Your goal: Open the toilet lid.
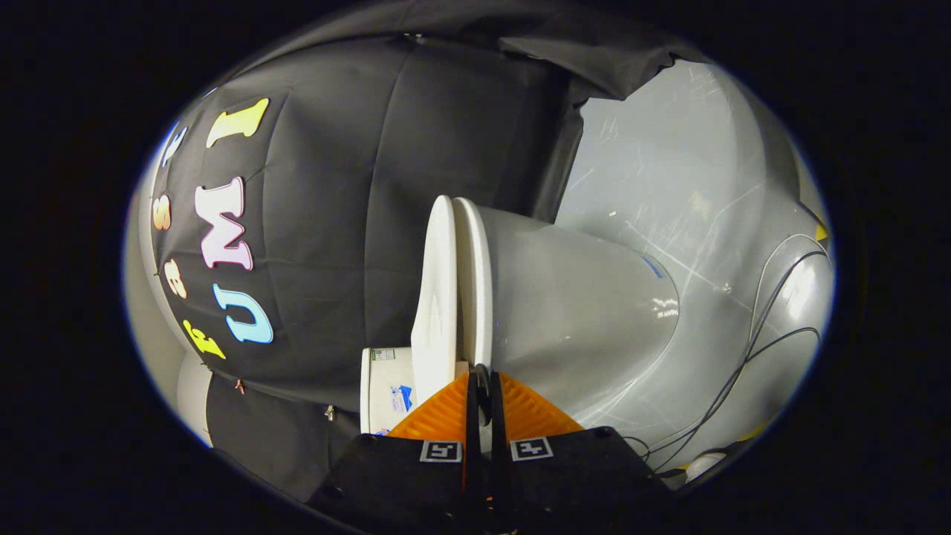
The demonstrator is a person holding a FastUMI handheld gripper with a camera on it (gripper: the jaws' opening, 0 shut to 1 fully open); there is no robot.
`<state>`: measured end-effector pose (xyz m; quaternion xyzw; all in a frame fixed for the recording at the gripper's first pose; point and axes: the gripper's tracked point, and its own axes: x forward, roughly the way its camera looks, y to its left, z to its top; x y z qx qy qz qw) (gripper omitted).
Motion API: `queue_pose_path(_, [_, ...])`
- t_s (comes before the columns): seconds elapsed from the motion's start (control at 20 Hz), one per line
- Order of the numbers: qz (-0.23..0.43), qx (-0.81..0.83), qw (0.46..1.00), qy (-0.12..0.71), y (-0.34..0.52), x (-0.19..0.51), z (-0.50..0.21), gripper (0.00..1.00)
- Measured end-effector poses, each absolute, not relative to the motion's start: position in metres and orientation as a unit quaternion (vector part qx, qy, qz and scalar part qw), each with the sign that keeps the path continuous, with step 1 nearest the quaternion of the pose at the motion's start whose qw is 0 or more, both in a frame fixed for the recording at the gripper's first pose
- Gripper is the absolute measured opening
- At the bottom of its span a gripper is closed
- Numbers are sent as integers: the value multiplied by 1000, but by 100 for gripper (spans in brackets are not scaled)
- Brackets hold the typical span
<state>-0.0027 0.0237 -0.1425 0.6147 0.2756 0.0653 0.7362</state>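
Nearest the camera, the tongs (481, 386) sit with their two fingers drawn almost together, a thin dark slit between them. The rim of the toilet runs into that slit; whether both fingers press on it cannot be told, since the contact point is hidden at the tips.

Just ahead of the fingertips stands the toilet, seen rolled sideways by the camera's tilt. The toilet lid (437, 297) is a flat white slab lying against the seat (474, 282), the two edges parallel with only a narrow seam between them; the lid is down, not raised. Beyond the seat swells the white bowl (579, 312), its curved side glossy with small highlights.

On the lid's other side, a white tank (386, 386) with a small label sits close to the fingers.

Black cloth wall (416, 163) hangs on the lid's face side, with open room between them. On the bowl's side spreads scuffed grey floor (669, 163), open except for thin black cables (758, 327) curving over it well apart from the bowl.
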Motion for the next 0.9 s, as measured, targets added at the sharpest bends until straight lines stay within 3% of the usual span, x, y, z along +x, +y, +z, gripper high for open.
queue_pose_path(0.15, [60, 599, 750, 274, 25, 3, -146, 5])
queue_pose_path(0.9, [42, 537, 797, 272, 27, 4, -118, 5])
